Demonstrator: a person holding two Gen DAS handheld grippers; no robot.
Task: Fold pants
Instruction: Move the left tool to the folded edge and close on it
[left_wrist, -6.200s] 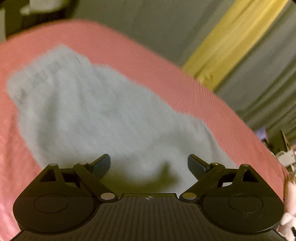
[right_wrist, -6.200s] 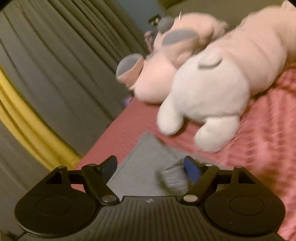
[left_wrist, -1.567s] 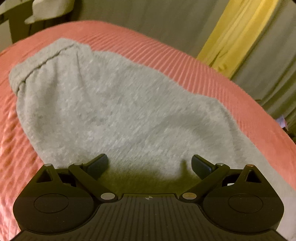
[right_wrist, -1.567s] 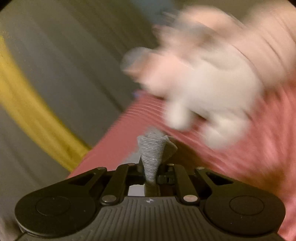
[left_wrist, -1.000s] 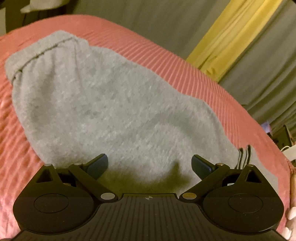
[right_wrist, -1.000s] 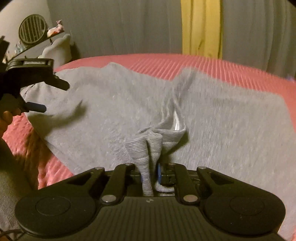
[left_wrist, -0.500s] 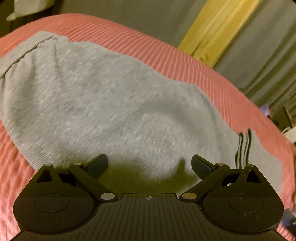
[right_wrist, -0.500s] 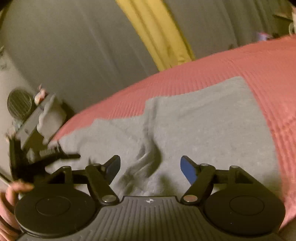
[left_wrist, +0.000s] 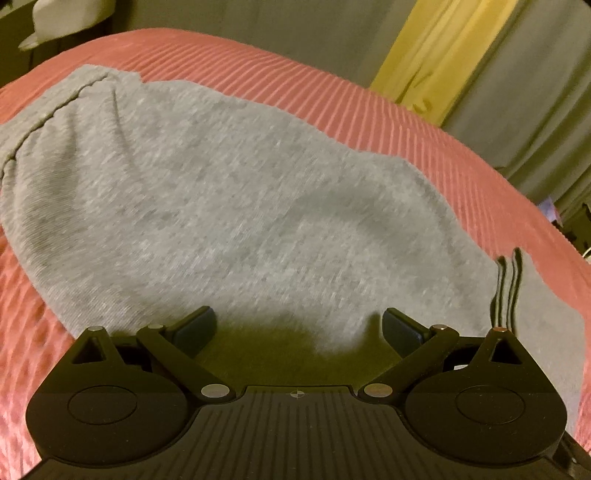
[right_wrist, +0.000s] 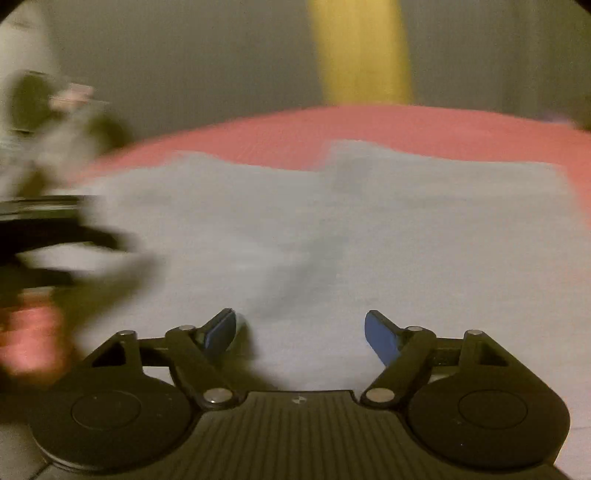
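Note:
The grey pants (left_wrist: 229, 206) lie spread on the pink bed cover, waistband at the far left (left_wrist: 48, 107) and a folded-over layer with stacked edges at the right (left_wrist: 511, 280). My left gripper (left_wrist: 297, 326) is open and empty, hovering just over the near edge of the cloth. In the blurred right wrist view the pants (right_wrist: 369, 236) fill the middle. My right gripper (right_wrist: 301, 330) is open and empty above them. The left gripper (right_wrist: 55, 236) shows as a dark blur at the left.
The pink ribbed bed cover (left_wrist: 406, 122) surrounds the pants. Grey curtains and a yellow curtain (left_wrist: 436, 48) hang behind the bed. A pale object (left_wrist: 62, 18) sits past the bed's far left corner.
My right gripper let go of the pant leg it had carried over and has opened and swung across the cloth. My left gripper stayed open over the pants.

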